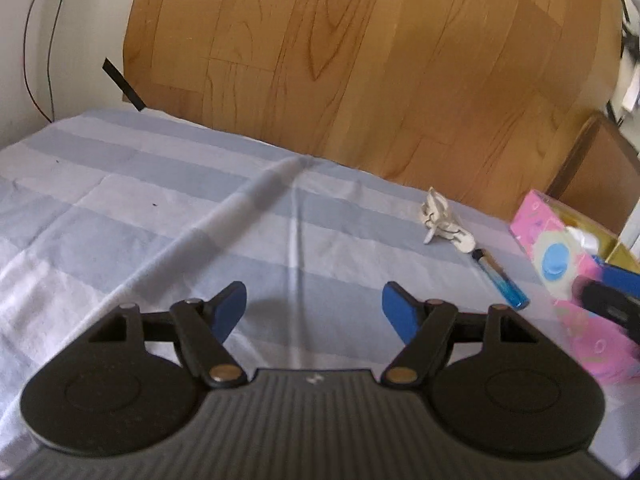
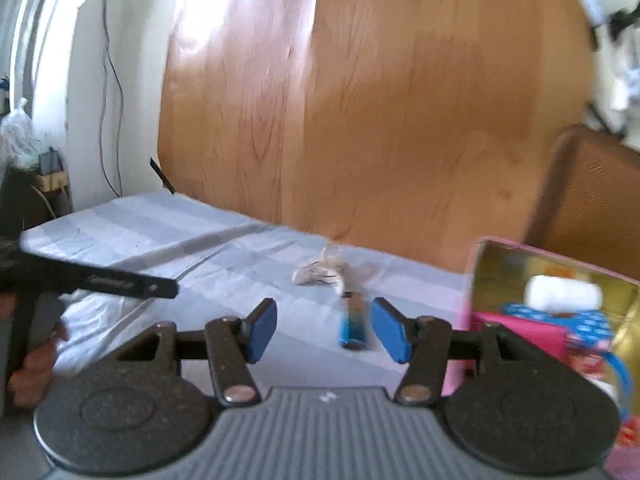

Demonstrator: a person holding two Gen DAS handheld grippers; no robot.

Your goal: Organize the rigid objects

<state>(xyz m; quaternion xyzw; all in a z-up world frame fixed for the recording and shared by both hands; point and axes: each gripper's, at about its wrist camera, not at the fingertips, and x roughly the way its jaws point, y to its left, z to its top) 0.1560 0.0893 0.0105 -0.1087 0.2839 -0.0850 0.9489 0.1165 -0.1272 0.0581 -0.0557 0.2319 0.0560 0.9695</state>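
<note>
A blue lighter (image 2: 352,327) lies on the striped blue-grey cloth (image 2: 168,232), seen in the gap between the fingers of my right gripper (image 2: 325,330), close to the right pad. That gripper is open and its pads do not touch the lighter. Just beyond lies a small crumpled white object (image 2: 320,272). To the right stands a pink box (image 2: 476,280) with a gold inside, holding a white roll and colourful items. My left gripper (image 1: 314,312) is open over bare cloth (image 1: 160,200), with the lighter (image 1: 500,280), white object (image 1: 444,224) and pink box (image 1: 568,268) off to its right.
A wood-grain board (image 1: 360,60) stands upright behind the cloth. A white wall with a thin cable (image 1: 44,40) is at the left. A brown cardboard box (image 2: 592,192) sits behind the pink box. A hand (image 2: 32,364) holds the left gripper's handle at the far left.
</note>
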